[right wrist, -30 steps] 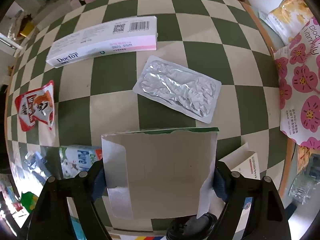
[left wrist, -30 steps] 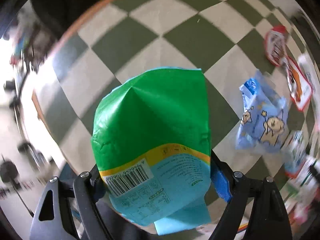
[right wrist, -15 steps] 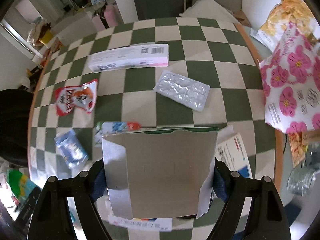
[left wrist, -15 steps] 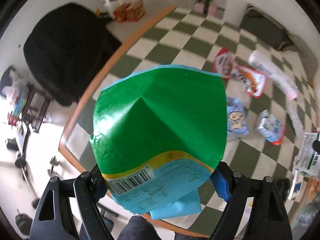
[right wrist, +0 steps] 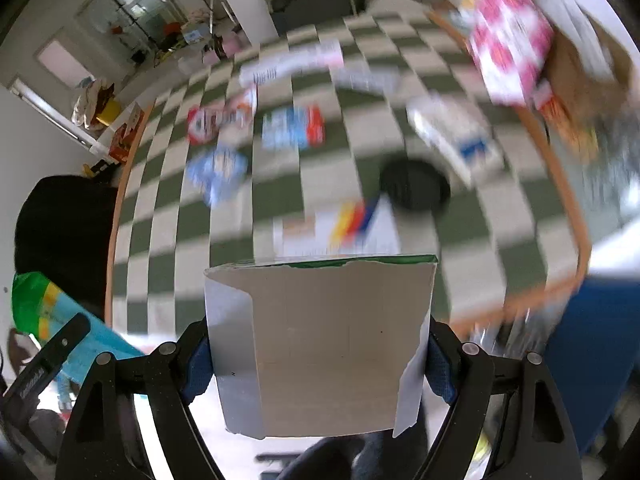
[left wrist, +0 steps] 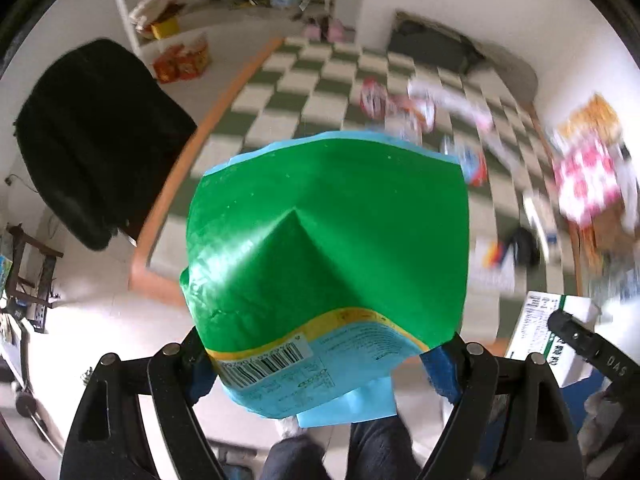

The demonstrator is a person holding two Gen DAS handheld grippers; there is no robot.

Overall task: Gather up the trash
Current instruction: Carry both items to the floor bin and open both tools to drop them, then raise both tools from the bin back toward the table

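Note:
My left gripper (left wrist: 320,364) is shut on a green and blue snack bag (left wrist: 328,240) with a barcode, held high above the floor beside the checkered table (left wrist: 288,92). My right gripper (right wrist: 318,360) is shut on a flattened grey cardboard box (right wrist: 320,344) with a green edge, held off the table's near edge. The left gripper and its bag also show at the lower left of the right wrist view (right wrist: 48,312). The right gripper's box shows at the lower right of the left wrist view (left wrist: 552,332). Several wrappers remain on the table, blurred.
On the table lie a red pouch (right wrist: 208,120), a blue wrapper (right wrist: 216,168), a blue-red pack (right wrist: 292,128), a long white box (right wrist: 292,64), a black round lid (right wrist: 414,190) and papers (right wrist: 340,228). A pink flowered bag (right wrist: 508,44) stands at the right edge. A black chair (left wrist: 88,136) stands left.
Both grippers have pulled up and back from the table with their loads. The table now looks smaller and farther, and the views are motion-blurred.

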